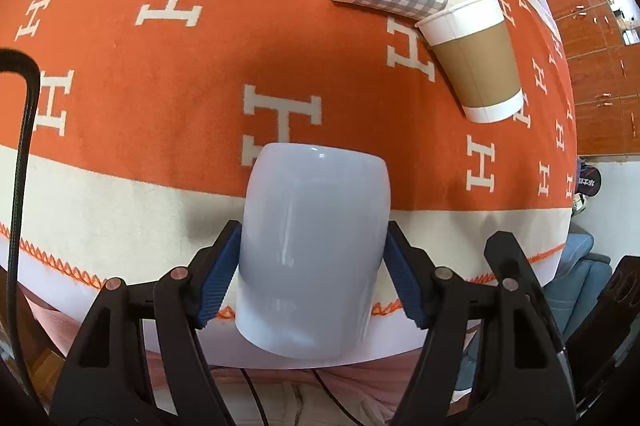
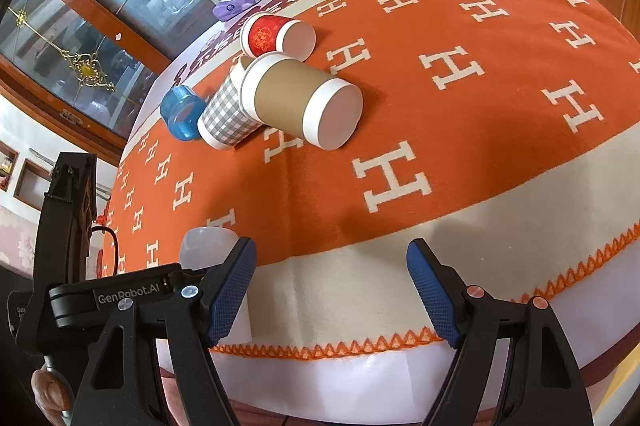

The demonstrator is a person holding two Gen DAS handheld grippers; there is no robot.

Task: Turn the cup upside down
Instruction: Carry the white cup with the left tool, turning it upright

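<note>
Cup (image 1: 316, 246), axis pointing away along the fingers, sits clamped in the left gripper (image 1: 312, 274) over the table (image 1: 120, 194) edge; right gripper (image 2: 332, 290) hangs open, empty, just beside.

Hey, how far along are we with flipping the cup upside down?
Done: the left claw has the pale mug between its blue pads, near the blanket's front edge. In hand: the mug's closed end faces away from the camera; whether it is lifted or resting I cannot tell. Left: finishing the flip and letting go. The right claw is open and empty. Three paper cups lie on their sides, untouched.
</note>
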